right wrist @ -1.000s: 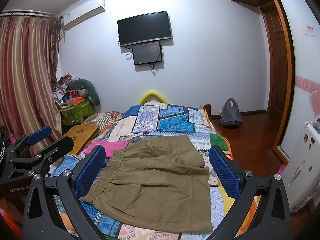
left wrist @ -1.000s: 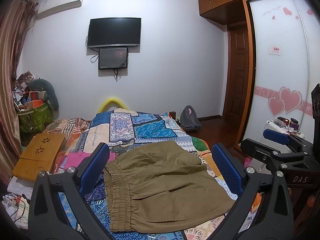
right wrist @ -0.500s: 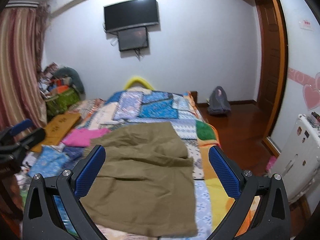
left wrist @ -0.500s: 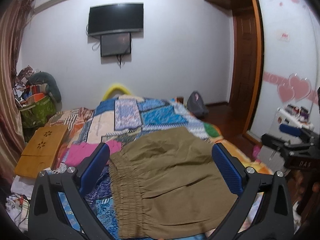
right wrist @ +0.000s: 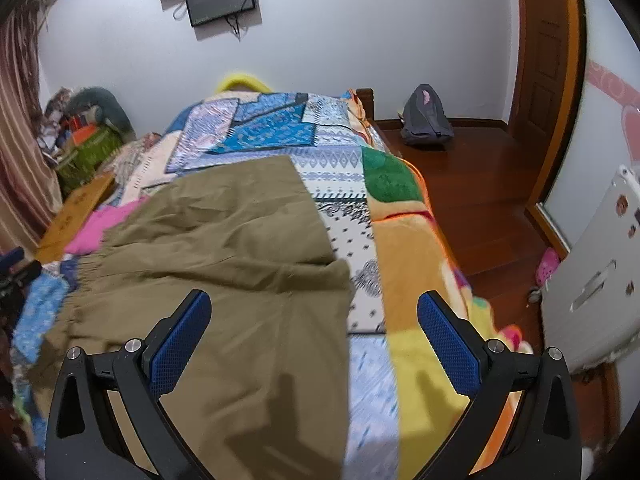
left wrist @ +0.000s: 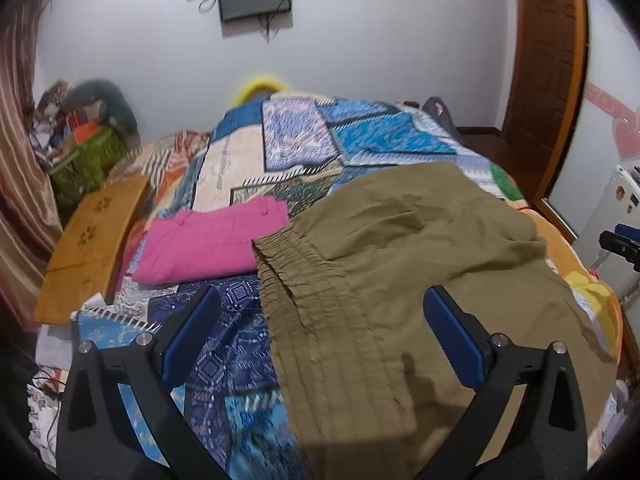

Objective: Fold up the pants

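Both grippers have dropped in a lot closer over the last second. A moment back the cameras were looking across the room at the TV; now they're tipped down at the bed (right wrist: 416,248) and the khaki pants (left wrist: 400,264) fill most of both views.

The pants lie spread on the patchwork quilt (left wrist: 360,140), not folded yet, elastic waistband toward the left, legs running off to the right. They haven't shifted at all, only the cameras moved.

Left gripper (left wrist: 320,334) hovers over the waistband end, jaws wide, nothing in them. Right gripper (right wrist: 314,336) sits over the leg hem near the quilt's edge, jaws also wide and empty. Can't tell if either is touching fabric yet; the near part is blurry.

My read: this is the approach for the first grab, waistband on one side, hem on the other.

Pink folded garment (left wrist: 212,248) sits just beside the waistband, so watch that it doesn't get snagged.
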